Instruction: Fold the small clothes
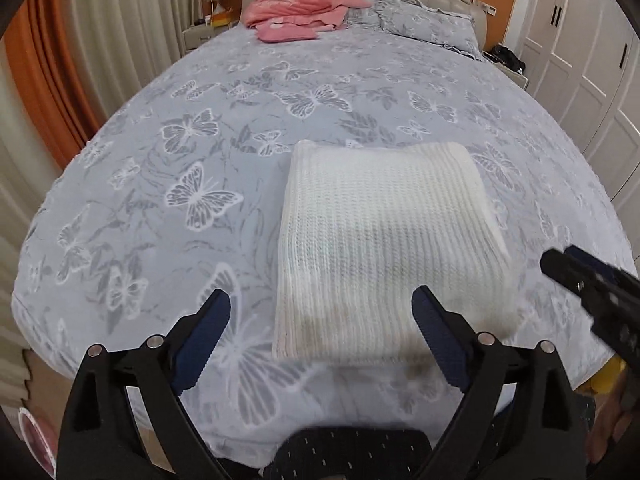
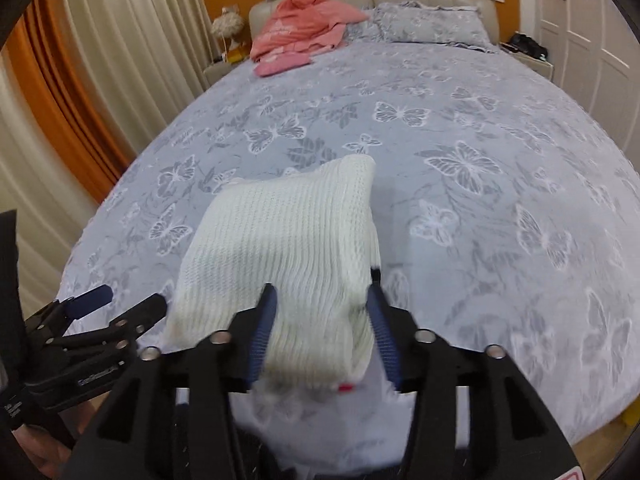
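A white knitted garment (image 1: 384, 248), folded into a rectangle, lies on the bed near its front edge; it also shows in the right wrist view (image 2: 288, 256). My left gripper (image 1: 320, 320) is open and empty, with its fingers to either side of the garment's near left part, just above the cover. My right gripper (image 2: 322, 312) has its fingers around the garment's near right corner, which looks lifted between them; the image is blurred and I cannot tell if they pinch it. The right gripper's tip shows in the left wrist view (image 1: 560, 264), and the left gripper in the right wrist view (image 2: 120, 304).
The bed (image 1: 200, 128) has a grey butterfly-print cover. A pile of pink clothes (image 1: 296, 8) lies by the headboard, next to a pillow (image 1: 424, 20). Curtains (image 1: 100, 40) hang on the left, white wardrobe doors (image 1: 580, 60) stand on the right.
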Demonstrator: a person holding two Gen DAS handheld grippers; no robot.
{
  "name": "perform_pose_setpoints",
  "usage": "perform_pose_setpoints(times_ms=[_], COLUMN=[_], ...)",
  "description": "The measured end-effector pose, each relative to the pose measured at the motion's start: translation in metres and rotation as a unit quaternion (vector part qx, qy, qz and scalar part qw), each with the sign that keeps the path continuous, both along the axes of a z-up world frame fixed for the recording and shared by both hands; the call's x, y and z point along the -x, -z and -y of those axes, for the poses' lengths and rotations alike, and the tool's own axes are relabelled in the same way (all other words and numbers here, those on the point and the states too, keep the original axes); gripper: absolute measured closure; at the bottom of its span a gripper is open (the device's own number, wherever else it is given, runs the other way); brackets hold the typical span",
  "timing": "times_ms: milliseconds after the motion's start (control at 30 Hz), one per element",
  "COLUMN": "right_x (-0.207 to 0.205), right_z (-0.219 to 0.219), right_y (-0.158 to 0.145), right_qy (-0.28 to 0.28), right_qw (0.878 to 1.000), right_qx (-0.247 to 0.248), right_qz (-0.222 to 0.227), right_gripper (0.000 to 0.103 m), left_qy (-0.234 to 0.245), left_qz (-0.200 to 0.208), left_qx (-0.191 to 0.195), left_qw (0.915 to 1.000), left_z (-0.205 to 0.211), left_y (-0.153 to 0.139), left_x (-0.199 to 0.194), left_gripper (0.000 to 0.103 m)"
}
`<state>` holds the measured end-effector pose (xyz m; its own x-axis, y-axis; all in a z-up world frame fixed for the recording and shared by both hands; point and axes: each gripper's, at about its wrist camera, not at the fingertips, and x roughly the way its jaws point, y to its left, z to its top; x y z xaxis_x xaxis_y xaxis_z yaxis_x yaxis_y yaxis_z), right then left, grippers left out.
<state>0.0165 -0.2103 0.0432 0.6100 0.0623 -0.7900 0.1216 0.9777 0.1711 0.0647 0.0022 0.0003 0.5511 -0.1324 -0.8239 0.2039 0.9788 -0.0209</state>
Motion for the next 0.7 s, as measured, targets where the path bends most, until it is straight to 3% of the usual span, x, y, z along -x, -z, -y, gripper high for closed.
perform_pose_setpoints(times_ms=[233,500,700], right_x=[0.049,0.085,0.105], right_z=[-0.013,-0.019,-0.025], right_y=[-0.001,0.005,0.023], right_qy=[0.000,0.008,0.005], right_qw=[1.000,0.998,0.993], right_qx=[0.015,0.050,0.107], right_qz=[0.010,0.028,0.044], right_gripper=[0.043,0.034,0.030], left_qy=[-0.012,-0.016,-0.034], left_qz=[0.034,0.066,0.074], left_qx=[-0.006,-0.018,-0.018], left_qw=[0.9993,0.9976,0.9965], left_z=[-0.005,-0.009,-0.018], left_y=[-0.013,-0.008,-0.004], left_x=[0.044,0.080,0.096], left_gripper=[0.010,0.008,0.009])
